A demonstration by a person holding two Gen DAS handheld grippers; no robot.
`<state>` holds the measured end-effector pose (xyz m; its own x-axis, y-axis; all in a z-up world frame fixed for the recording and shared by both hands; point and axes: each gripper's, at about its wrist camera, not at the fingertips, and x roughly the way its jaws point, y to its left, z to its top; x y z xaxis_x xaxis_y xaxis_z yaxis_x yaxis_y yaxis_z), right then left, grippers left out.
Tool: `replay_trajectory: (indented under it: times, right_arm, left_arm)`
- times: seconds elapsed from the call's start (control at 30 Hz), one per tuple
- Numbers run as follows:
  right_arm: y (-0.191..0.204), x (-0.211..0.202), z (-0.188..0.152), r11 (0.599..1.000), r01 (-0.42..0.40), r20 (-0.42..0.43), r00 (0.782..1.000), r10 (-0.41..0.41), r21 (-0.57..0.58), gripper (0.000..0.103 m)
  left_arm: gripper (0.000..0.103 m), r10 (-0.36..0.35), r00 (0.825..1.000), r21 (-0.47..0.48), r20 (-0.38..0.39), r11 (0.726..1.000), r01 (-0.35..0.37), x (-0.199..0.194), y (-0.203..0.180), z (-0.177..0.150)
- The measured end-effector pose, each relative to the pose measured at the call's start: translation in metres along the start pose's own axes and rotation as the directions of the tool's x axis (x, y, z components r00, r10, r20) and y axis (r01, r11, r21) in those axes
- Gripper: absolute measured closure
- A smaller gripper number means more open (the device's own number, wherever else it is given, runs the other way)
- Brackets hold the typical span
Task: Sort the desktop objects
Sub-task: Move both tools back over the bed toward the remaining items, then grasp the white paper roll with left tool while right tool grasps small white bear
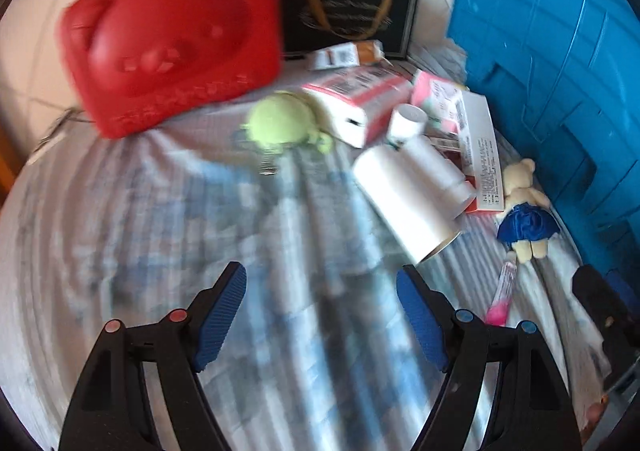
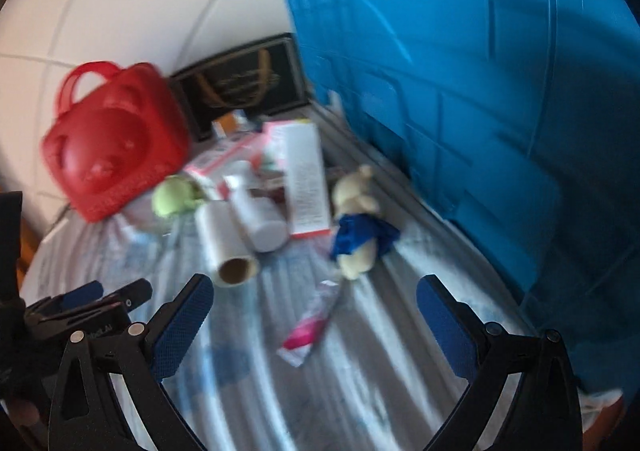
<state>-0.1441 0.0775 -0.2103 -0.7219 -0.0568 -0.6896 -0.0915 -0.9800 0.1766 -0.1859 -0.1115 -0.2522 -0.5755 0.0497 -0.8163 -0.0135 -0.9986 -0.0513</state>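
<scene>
**Both grippers open over the cluttered table**

The left gripper (image 1: 321,315) and right gripper (image 2: 314,325) hover with jaws spread, holding nothing. On the cloth-covered table (image 1: 160,251), a red bag (image 1: 172,31) stands at the far left edge. A roll (image 2: 226,247), bottle (image 2: 256,215), boxes (image 2: 306,179), green toy (image 1: 280,123), teddy bear (image 2: 358,223) and pink packet (image 2: 310,327) lie beside the blue crate (image 2: 480,91) along the right edge.

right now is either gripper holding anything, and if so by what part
Nothing is held. The left gripper and the right gripper both stand open over the striped cloth, with only bare cloth between their fingers.
</scene>
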Motion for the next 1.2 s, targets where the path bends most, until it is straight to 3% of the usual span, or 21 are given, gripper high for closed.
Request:
replay_trajectory:
  times: [0.27,0.43,0.53,0.63,0.77,0.8,0.87,0.93,1.0,1.07,1.1,1.2]
  right_arm:
    - [-0.022,0.051,0.001,0.995,0.060,-0.041,0.998,-0.057,0.080,0.000]
    - [-0.025,0.077,0.006,0.992,0.096,-0.082,0.993,-0.089,0.081,0.000]
    - [-0.026,0.083,0.008,0.992,0.100,-0.088,0.992,-0.092,0.081,0.000]
    - [-0.023,0.085,0.010,0.994,0.082,-0.095,0.993,-0.075,0.072,0.000]
    - [-0.011,0.084,0.013,0.996,0.080,-0.084,0.993,-0.078,0.023,0.001]
    - [-0.006,0.085,0.015,0.997,0.083,-0.082,0.993,-0.083,-0.003,0.003]
    - [0.001,0.090,0.016,0.996,0.085,-0.088,0.992,-0.087,-0.036,0.019]
    - [0.003,0.102,0.019,0.992,0.111,-0.119,0.986,-0.117,-0.058,0.021]
    - [0.000,0.114,0.021,0.991,0.125,-0.158,0.979,-0.132,-0.052,0.031]
    - [-0.004,0.121,0.022,0.988,0.143,-0.175,0.973,-0.150,-0.051,0.054]
    - [-0.005,0.124,0.023,0.987,0.151,-0.184,0.970,-0.159,-0.058,0.061]
    - [-0.009,0.128,0.027,0.984,0.159,-0.194,0.966,-0.173,-0.084,0.067]
  left_arm:
    - [0.026,-0.098,0.995,0.034,0.028,0.995,0.097,0.040,-0.038,0.032]
    - [0.026,-0.115,0.993,0.037,-0.034,0.993,0.116,0.065,-0.046,0.044]
    - [0.042,-0.151,0.987,0.052,-0.050,0.987,0.153,0.063,-0.047,0.043]
    - [0.054,-0.138,0.990,0.095,-0.031,0.986,0.140,0.052,-0.041,0.036]
    - [0.061,-0.099,0.995,0.101,-0.018,0.990,0.100,0.038,-0.022,0.028]
    - [0.061,-0.094,0.995,0.098,-0.018,0.991,0.095,0.038,-0.018,0.027]
    - [0.061,-0.101,0.995,0.092,-0.025,0.990,0.103,0.043,-0.016,0.030]
    - [0.061,-0.081,0.996,0.110,-0.026,0.990,0.084,0.047,-0.022,0.036]
    - [0.061,-0.053,0.998,0.131,-0.029,0.990,0.056,0.056,-0.028,0.043]
    - [0.061,-0.032,0.999,0.139,-0.038,0.990,0.037,0.061,-0.033,0.047]
    - [0.061,-0.030,0.999,0.140,-0.039,0.990,0.035,0.062,-0.034,0.048]
    - [0.060,-0.018,0.998,0.147,-0.062,0.989,0.027,0.070,-0.036,0.058]
